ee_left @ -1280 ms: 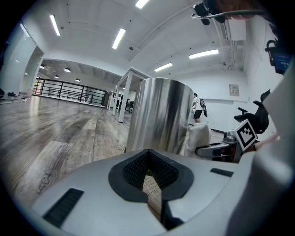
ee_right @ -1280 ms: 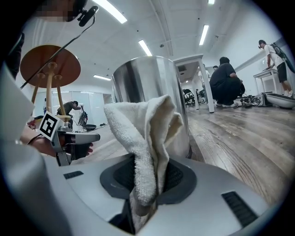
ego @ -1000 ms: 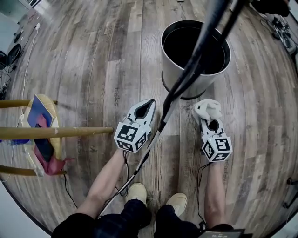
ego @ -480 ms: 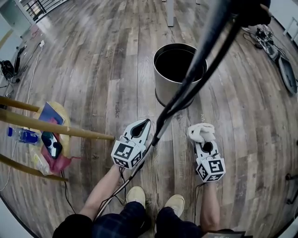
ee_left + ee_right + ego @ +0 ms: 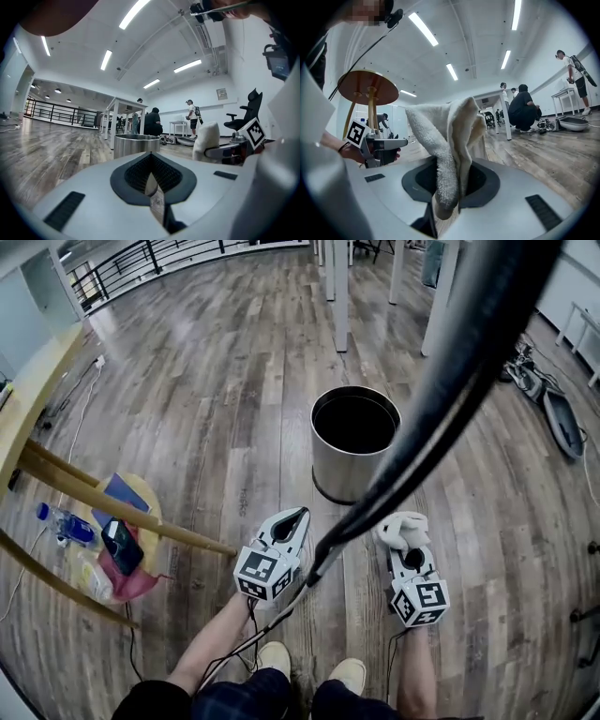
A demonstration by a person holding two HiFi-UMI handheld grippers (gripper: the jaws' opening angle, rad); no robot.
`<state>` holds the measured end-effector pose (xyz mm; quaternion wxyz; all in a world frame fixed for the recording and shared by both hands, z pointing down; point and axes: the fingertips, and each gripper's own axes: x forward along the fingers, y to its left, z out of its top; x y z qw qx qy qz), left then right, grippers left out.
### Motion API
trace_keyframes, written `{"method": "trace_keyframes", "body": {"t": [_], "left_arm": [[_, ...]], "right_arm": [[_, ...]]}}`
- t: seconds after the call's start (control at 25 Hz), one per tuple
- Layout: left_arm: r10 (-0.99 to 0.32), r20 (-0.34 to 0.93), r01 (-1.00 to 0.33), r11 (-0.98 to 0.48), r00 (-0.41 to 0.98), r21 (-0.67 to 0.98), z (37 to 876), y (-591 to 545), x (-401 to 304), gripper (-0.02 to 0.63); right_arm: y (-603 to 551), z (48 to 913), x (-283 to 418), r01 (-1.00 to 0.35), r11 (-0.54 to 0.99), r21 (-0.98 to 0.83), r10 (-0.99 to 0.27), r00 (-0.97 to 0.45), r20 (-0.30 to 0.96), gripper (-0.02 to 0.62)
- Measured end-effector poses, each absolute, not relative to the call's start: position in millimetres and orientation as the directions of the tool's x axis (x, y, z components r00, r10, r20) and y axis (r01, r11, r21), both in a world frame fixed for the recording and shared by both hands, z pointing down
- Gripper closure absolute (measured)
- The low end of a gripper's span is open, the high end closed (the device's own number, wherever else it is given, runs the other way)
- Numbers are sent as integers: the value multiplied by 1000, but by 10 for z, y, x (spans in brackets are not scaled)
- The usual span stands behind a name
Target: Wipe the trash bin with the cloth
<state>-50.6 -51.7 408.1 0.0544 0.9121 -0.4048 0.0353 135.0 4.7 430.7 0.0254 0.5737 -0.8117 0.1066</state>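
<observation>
Cloth [image 5: 401, 529] sits bunched in the clenched fingers of the right gripper [image 5: 409, 549]. Beside it, the left gripper [image 5: 298, 517] has its fingers pressed together on nothing. Just ahead, between both, the trash bin [image 5: 342, 470] stands upright on the floor.

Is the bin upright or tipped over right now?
Upright. The trash bin stands on the wooden floor, round opening facing up. Its inside is dark; cannot tell whether it is empty.
</observation>
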Motion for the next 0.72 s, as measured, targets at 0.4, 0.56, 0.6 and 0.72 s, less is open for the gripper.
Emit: {"method": "trace_keyframes", "body": {"t": [0.4,0.56,0.6,0.72], "left_arm": [[-742,91,-747,-661,664,72,3968,-475,-523,611],[-744,84,-749,-659,663,71,3935,-488,-537,611],[-745,83,-750,-658,662,70,3927,-486,-541,611],[-745,82,-749,-658,662,72,3908,-475,-537,611]], "right_arm": [[-37,4022,1253,-930,352,-102,-923,-364,126,500],[-54,4026,1243,-930,356,-96,-922,-366,127,502],[-52,4027,1241,-929,356,-96,-921,-366,129,502],[-38,4031,1243,-929,356,-98,-921,-367,133,502]]}}
